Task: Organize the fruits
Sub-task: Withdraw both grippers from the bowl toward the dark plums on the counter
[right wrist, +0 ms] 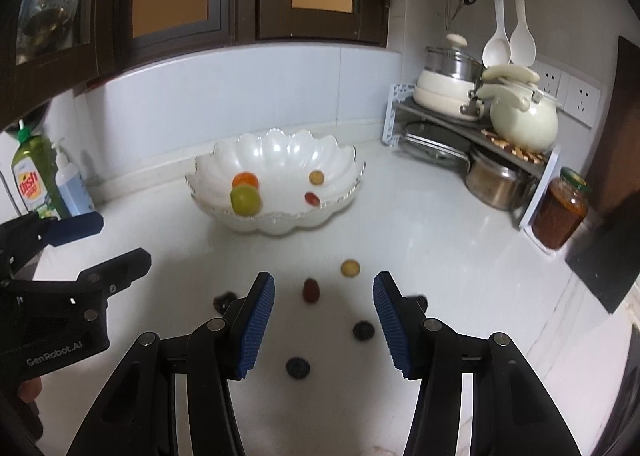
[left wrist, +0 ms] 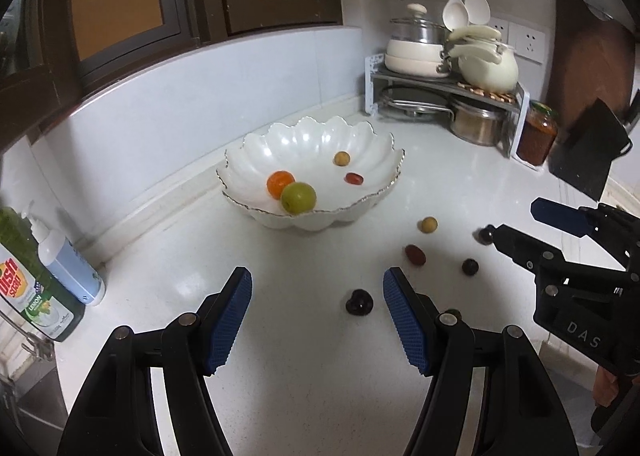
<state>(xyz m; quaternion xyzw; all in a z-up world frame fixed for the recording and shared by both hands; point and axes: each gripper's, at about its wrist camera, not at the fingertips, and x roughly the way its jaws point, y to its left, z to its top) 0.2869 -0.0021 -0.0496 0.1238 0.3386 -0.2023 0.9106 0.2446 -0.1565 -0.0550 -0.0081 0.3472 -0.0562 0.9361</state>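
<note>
Bottles of dish soap (left wrist: 28, 288) stand at the far left of the white worktop (left wrist: 304, 356). The left hand-held gripper (left wrist: 316, 316) hovers with its blue pads well apart and nothing between them; a dark fruit (left wrist: 359, 301) lies just ahead of its right pad. Beyond sits the scalloped white bowl (left wrist: 316, 143), holding an orange fruit (left wrist: 280, 183), a green fruit (left wrist: 298, 197), a small yellow fruit (left wrist: 342, 158) and a red one (left wrist: 354, 178). Right of the bowl, loose on the worktop, lie a yellow fruit (right wrist: 350, 268), a red fruit (right wrist: 311, 290) and more dark ones (right wrist: 363, 330). The right hand-held gripper (right wrist: 324, 326) is partly open and empty above them. A pot rack (left wrist: 448, 95) stands far right.
</note>
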